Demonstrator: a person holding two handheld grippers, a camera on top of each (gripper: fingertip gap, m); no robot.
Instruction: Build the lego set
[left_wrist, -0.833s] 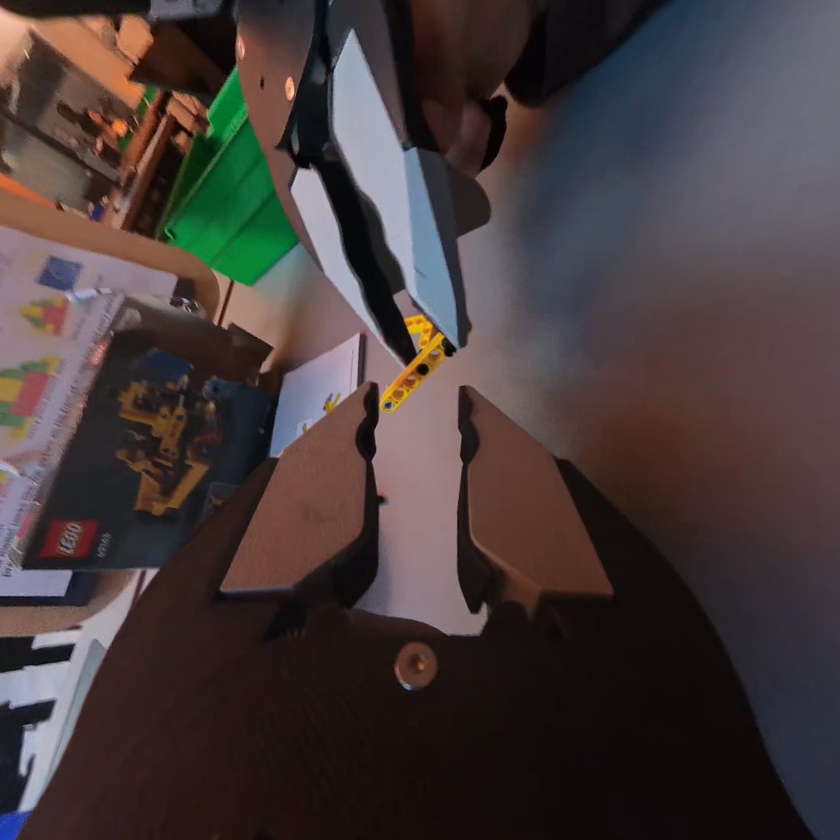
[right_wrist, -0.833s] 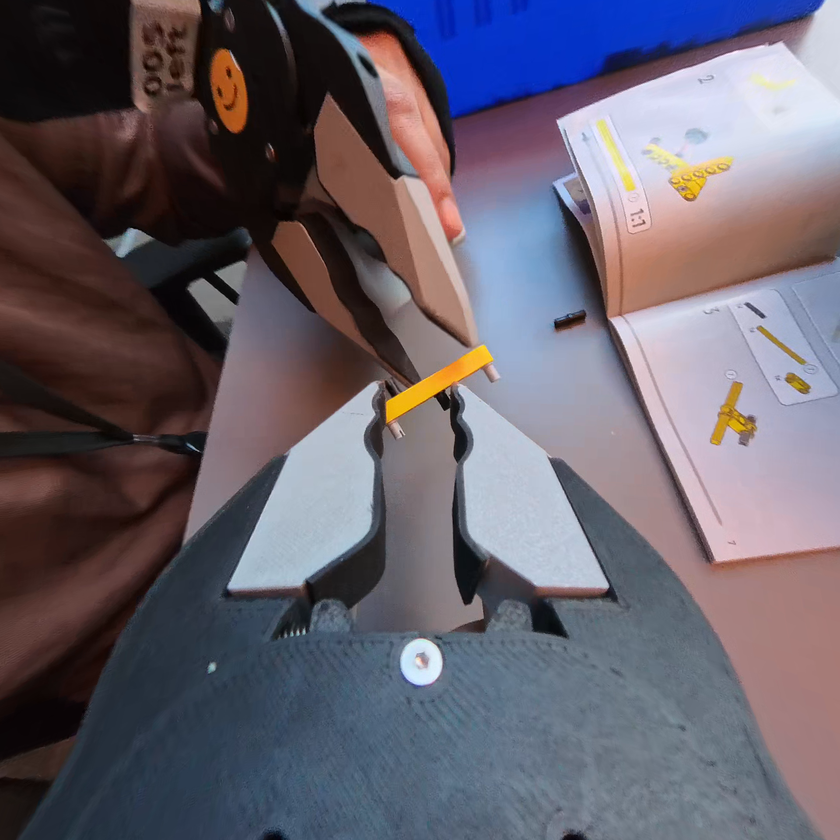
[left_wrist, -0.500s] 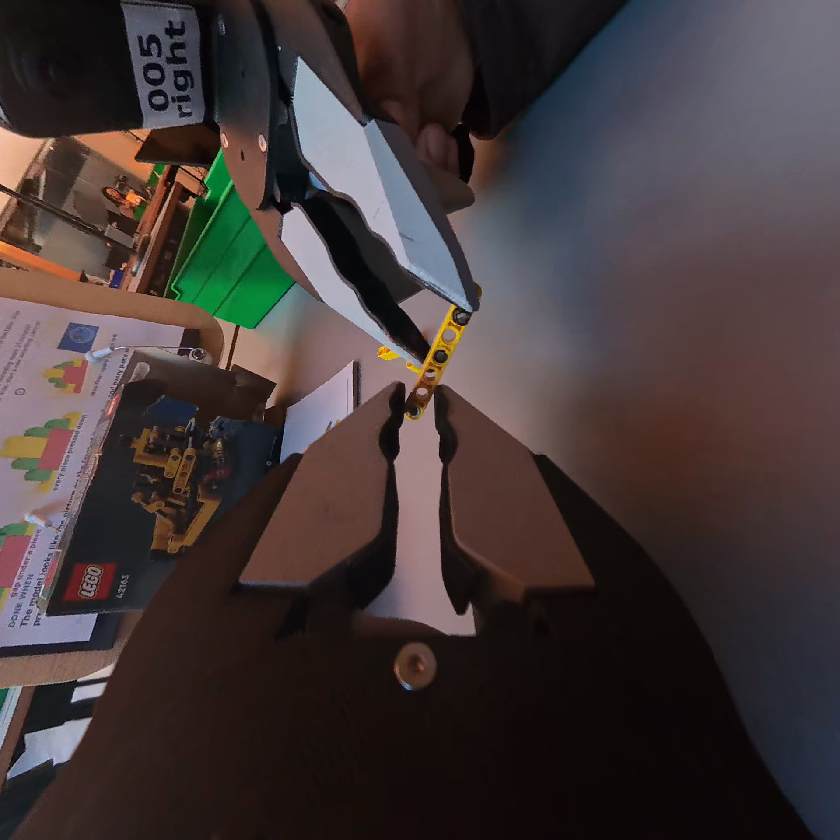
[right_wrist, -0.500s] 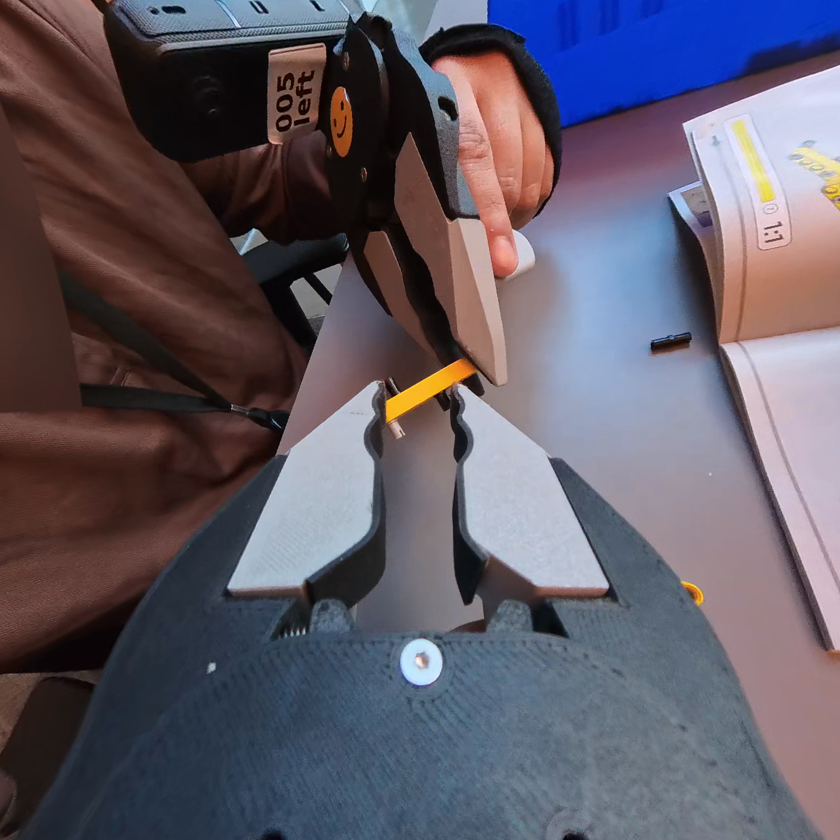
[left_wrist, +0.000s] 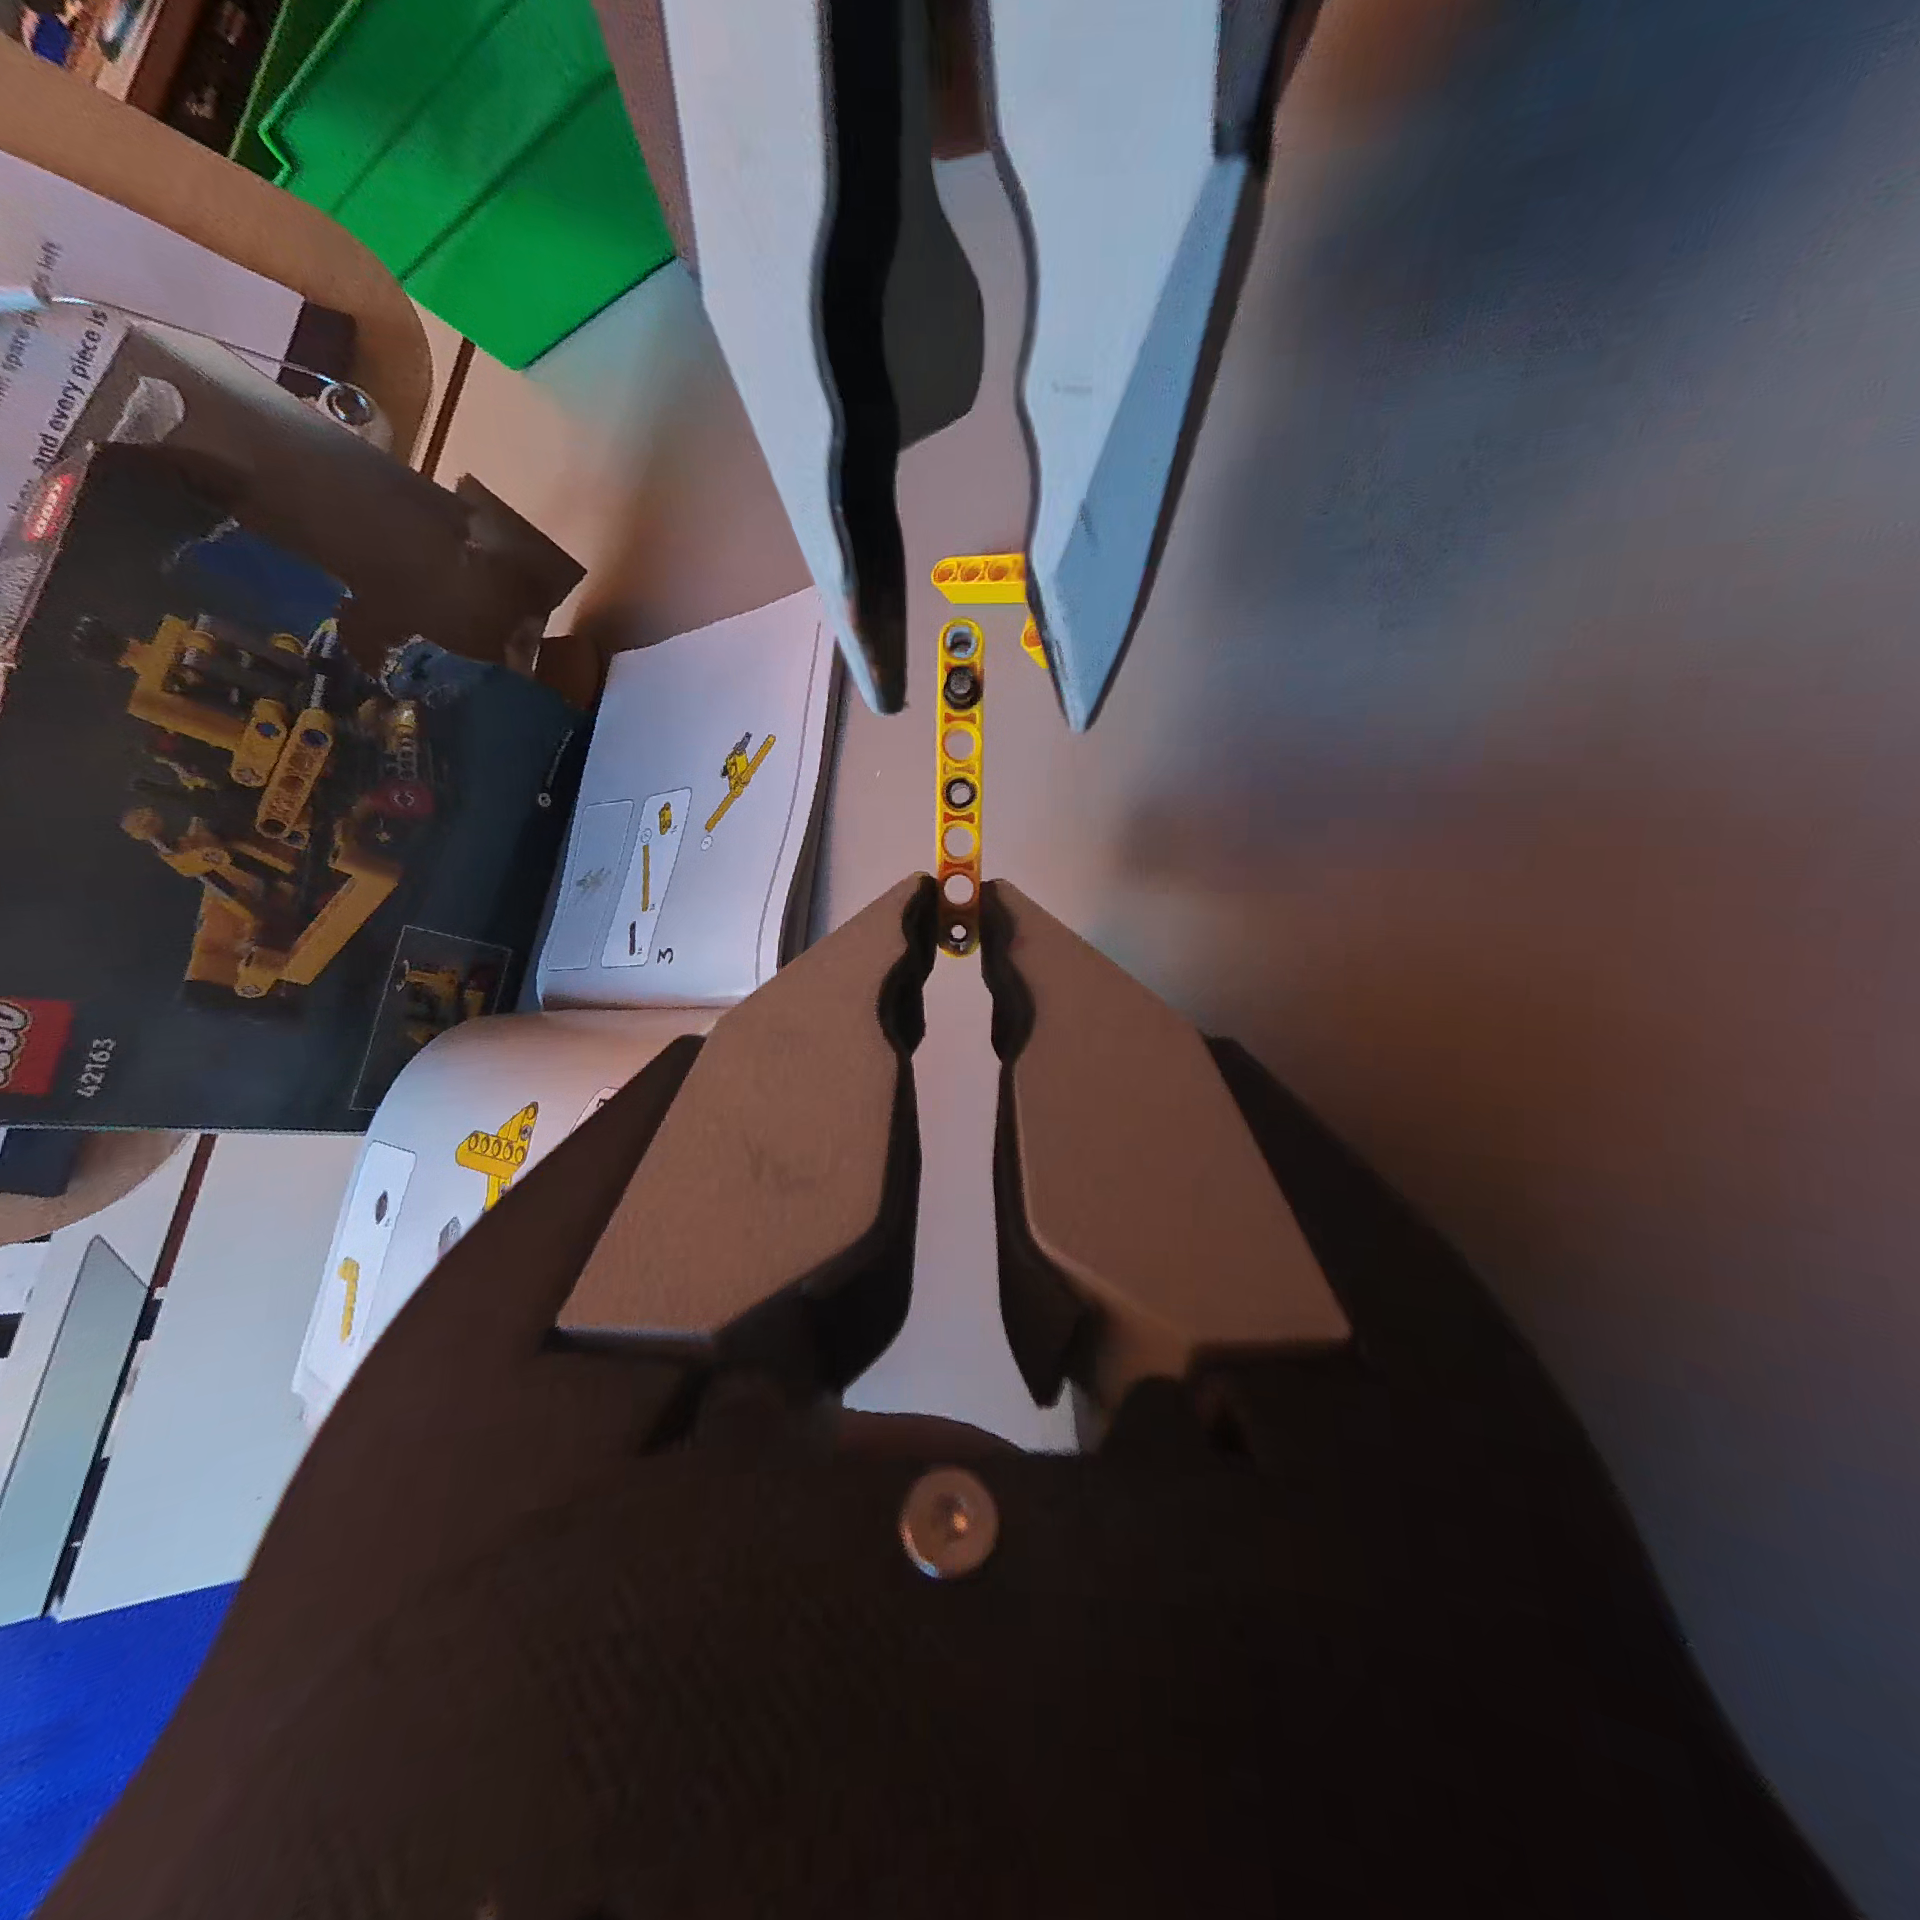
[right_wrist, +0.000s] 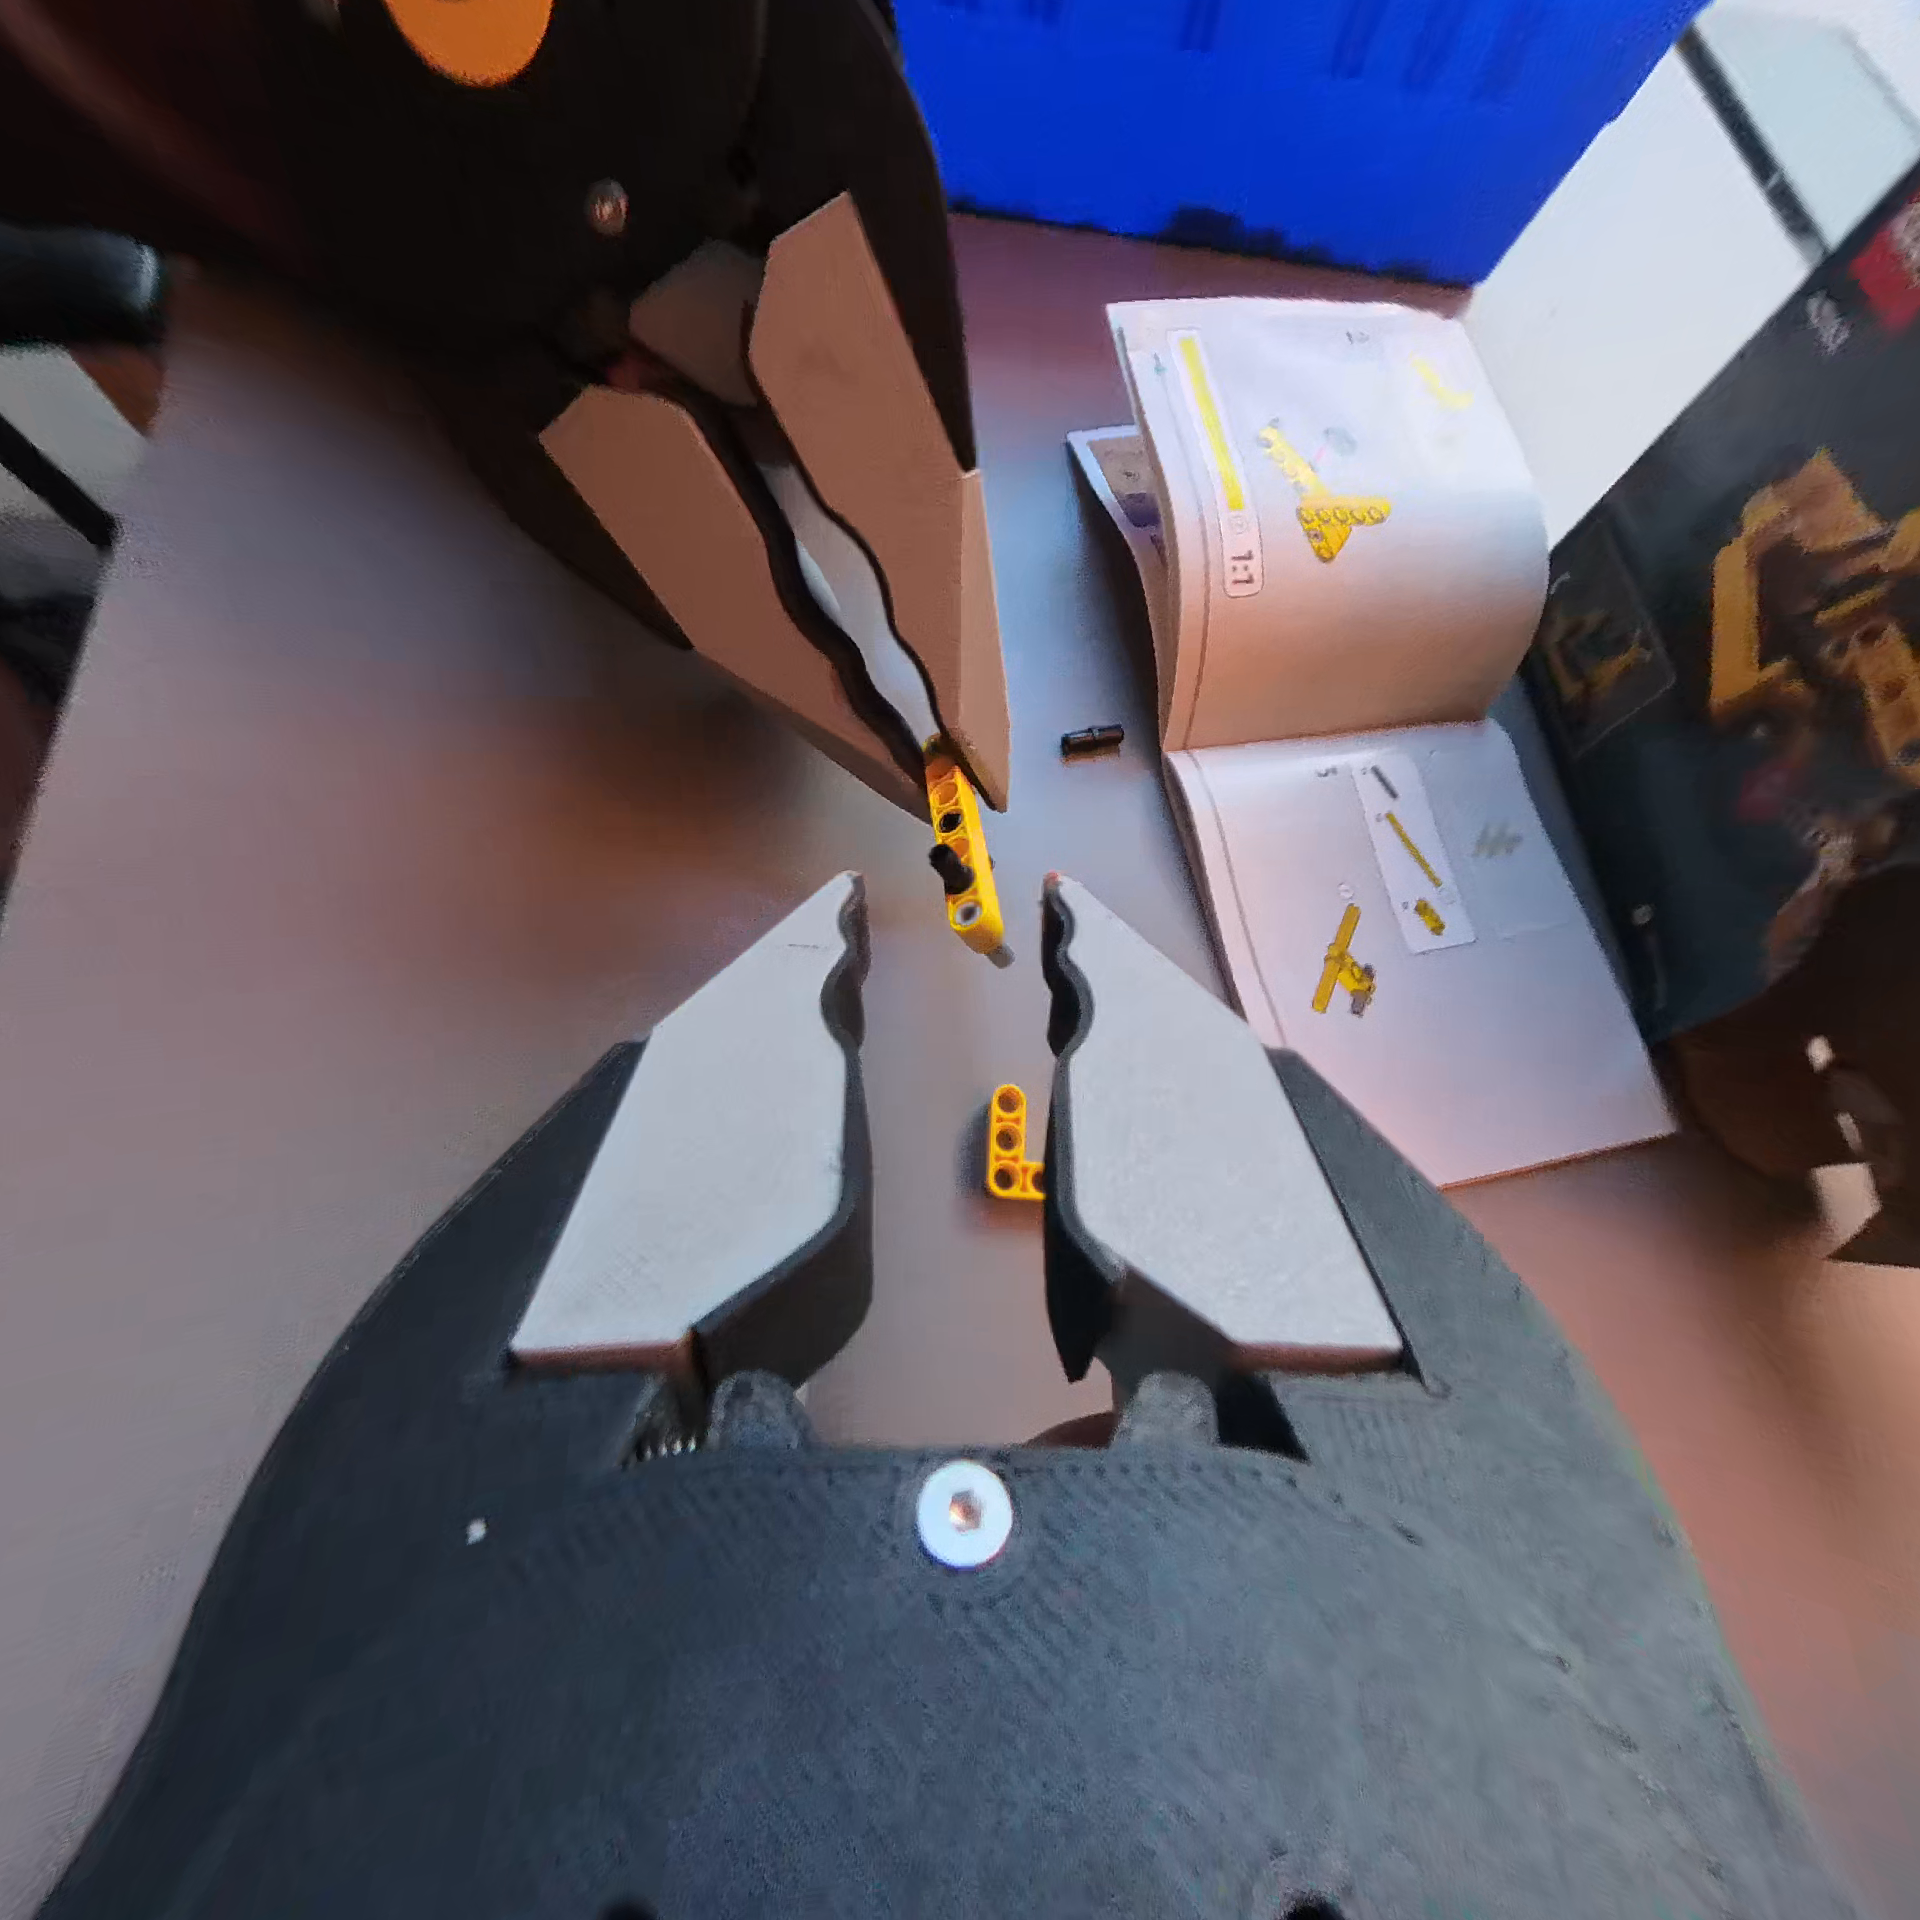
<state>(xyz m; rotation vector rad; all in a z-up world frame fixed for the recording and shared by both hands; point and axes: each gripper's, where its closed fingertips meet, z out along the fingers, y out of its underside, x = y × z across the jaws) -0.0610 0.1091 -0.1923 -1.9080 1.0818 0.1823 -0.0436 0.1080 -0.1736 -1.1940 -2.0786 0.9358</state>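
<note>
A long yellow holed beam (left_wrist: 958, 769) with black pins in it is held above the table. My left gripper (left_wrist: 956, 909) is shut on its near end. In the right wrist view the left gripper (right_wrist: 961, 784) comes down from above and grips the beam (right_wrist: 966, 873) at its top. My right gripper (right_wrist: 951, 894) is open, its fingers on either side of the beam's free end without touching it. It shows open in the left wrist view (left_wrist: 979, 712) too. A small yellow L-shaped piece (right_wrist: 1008, 1143) lies on the table between the right fingers.
A loose black pin (right_wrist: 1091, 740) lies beside the open instruction booklet (right_wrist: 1351, 623). The dark set box (right_wrist: 1766, 675) stands to its right. A blue bin (right_wrist: 1247, 104) is at the far edge. A green bin (left_wrist: 468, 156) is beyond the table. The tips of both grippers are at nearly the same place. From the right gripper's tips to the small yellow L-shaped piece (right_wrist: 1008, 1143) is close to 5 cm.
The left gripper closed on the yellow beam. The right gripper, which held it, let go, opened and drew back. The beam now hangs from the left gripper alone.
</note>
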